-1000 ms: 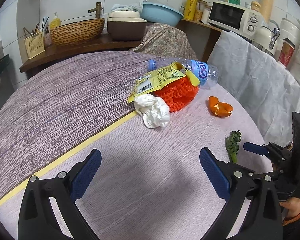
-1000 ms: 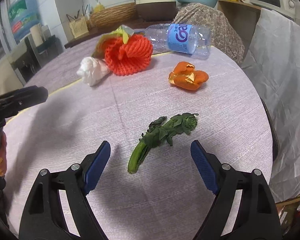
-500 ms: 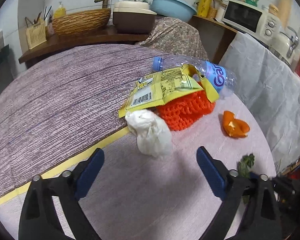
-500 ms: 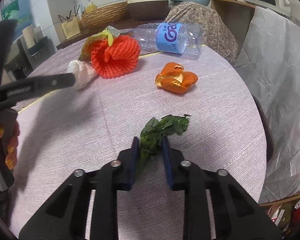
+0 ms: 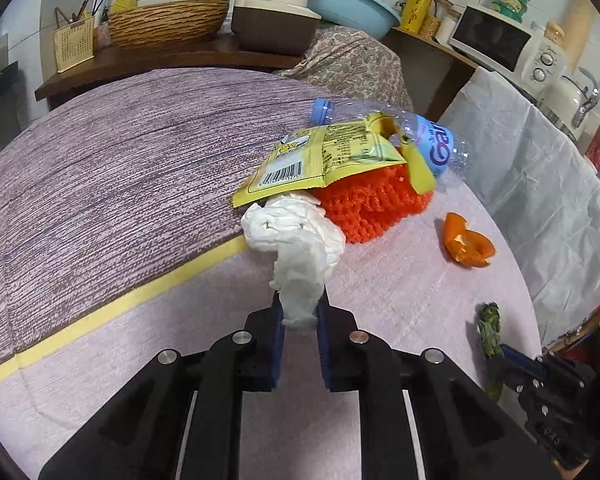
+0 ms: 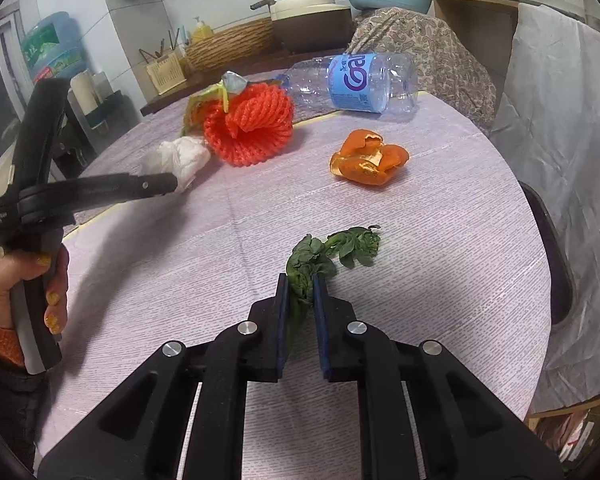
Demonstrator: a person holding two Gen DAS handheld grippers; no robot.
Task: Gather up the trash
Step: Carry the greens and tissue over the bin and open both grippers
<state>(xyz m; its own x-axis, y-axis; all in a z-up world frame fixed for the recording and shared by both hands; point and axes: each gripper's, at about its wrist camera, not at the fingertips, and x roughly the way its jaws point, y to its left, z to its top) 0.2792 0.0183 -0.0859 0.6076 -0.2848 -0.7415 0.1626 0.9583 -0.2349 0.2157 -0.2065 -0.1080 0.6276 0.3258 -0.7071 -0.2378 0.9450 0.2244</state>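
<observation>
My left gripper (image 5: 300, 312) is shut on a crumpled white tissue (image 5: 296, 240) near the table's middle; the tissue (image 6: 180, 156) also shows in the right wrist view. My right gripper (image 6: 300, 292) is shut on the stem of a wilted green vegetable (image 6: 332, 252), which also shows in the left wrist view (image 5: 490, 328). On the table lie an orange foam net (image 5: 368, 208), a yellow snack wrapper (image 5: 328, 160), a clear plastic bottle (image 6: 356, 80) on its side and an orange peel (image 6: 368, 160).
The round table (image 5: 100, 184) has a purple cloth with a yellow stripe (image 5: 140, 292). A white-draped chair (image 6: 560, 120) stands at the right edge. A counter (image 5: 160, 52) behind holds a basket, a pot and a basin.
My left gripper moved forward to the tissue and shut on it. My right gripper shut on the vegetable stem half a second ago and still holds it.
</observation>
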